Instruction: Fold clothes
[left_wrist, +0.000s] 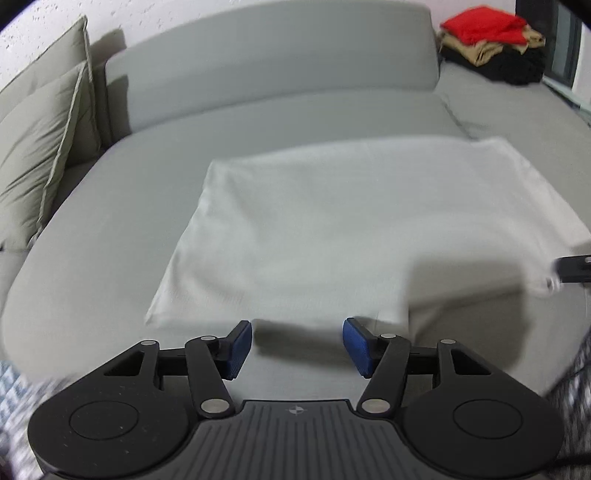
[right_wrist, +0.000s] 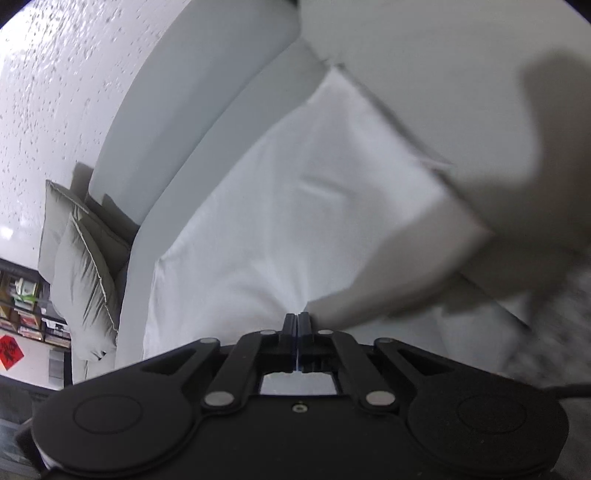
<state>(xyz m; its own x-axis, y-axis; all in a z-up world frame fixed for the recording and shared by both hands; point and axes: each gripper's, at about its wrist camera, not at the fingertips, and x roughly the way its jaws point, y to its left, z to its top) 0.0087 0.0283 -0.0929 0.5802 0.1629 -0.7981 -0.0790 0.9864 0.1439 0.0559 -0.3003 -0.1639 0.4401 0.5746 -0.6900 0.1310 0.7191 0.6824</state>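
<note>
One white garment (left_wrist: 332, 229) beyond left claw (left_wrist: 297, 347) (open)

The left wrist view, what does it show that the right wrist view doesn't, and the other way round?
Only the left wrist view: the left gripper open just short of the white cloth, touching nothing, and a clothes pile with a red piece on top, on the far end of the sofa.

Only the right wrist view: the right gripper shut on the cloth's near edge, and a bookshelf.

Both: the cloth, the grey sofa and two cushions.
</note>
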